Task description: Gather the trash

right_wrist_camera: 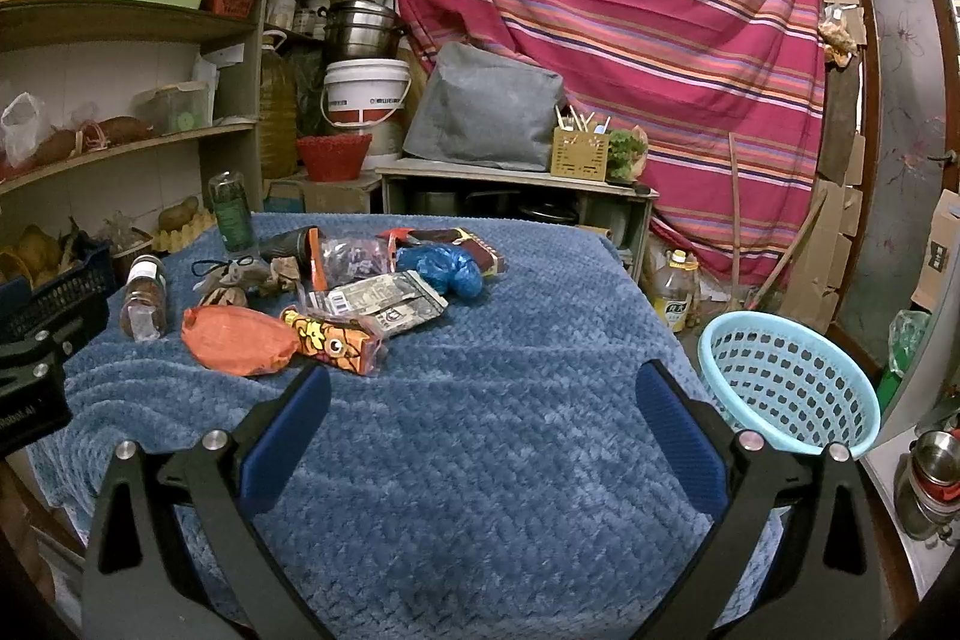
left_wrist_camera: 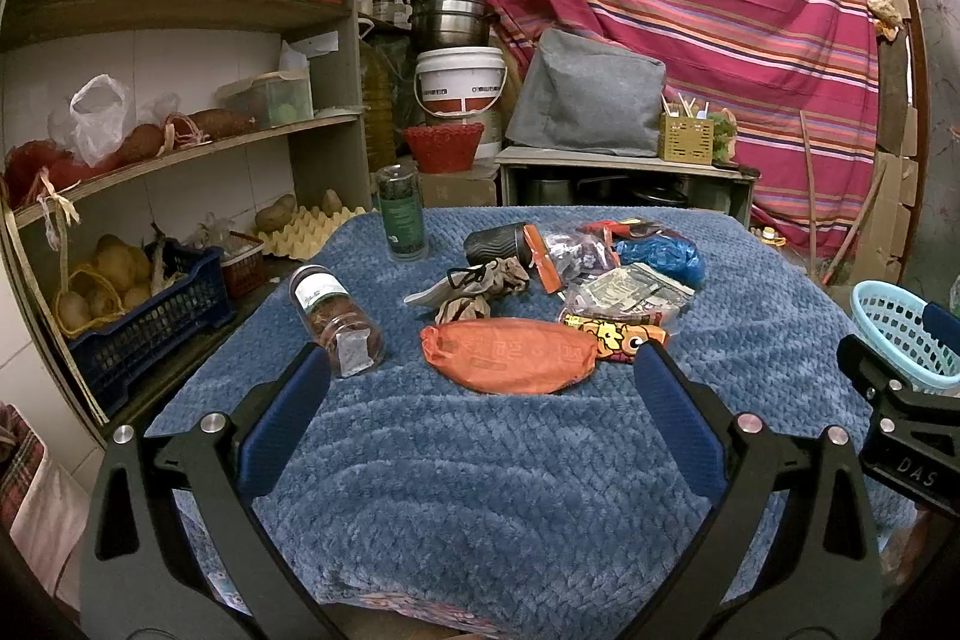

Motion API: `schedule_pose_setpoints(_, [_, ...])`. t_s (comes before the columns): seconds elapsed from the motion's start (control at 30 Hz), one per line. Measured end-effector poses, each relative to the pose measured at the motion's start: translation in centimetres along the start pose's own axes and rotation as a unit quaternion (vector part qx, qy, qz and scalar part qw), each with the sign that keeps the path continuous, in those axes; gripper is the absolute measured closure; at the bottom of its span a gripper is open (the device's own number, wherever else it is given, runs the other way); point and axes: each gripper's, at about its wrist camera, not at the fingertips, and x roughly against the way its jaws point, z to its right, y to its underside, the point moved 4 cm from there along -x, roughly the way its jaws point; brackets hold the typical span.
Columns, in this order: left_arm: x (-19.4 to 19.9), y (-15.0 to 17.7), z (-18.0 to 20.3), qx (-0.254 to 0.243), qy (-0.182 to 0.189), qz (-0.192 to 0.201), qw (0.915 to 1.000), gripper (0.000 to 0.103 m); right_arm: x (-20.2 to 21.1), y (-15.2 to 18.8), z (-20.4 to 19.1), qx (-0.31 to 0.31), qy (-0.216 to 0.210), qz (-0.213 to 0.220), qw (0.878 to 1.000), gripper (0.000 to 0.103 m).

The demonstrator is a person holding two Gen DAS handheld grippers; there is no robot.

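Hovering low over a table draped in a textured blue fleece blanket, the left gripper and the right gripper each fill the bottom of their view, jaws spread wide apart and holding nothing. Trash lies clustered at mid-frame in the left view: a crumpled orange plastic pouch just beyond the left fingertips, touching a yellow cartoon snack wrapper, with a scrunched blue plastic bag farther back. At the right edge of the right view, a pale blue perforated plastic basket sits beside the table.
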Motion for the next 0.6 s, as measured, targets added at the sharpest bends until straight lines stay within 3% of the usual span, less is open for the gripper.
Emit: schedule_pose_setpoints(0.6, [-0.01,0.00,0.04,0.000,0.000,0.000,1.0000,0.005,0.01,-0.01,0.05,0.002,0.001,-0.001,1.000,0.004])
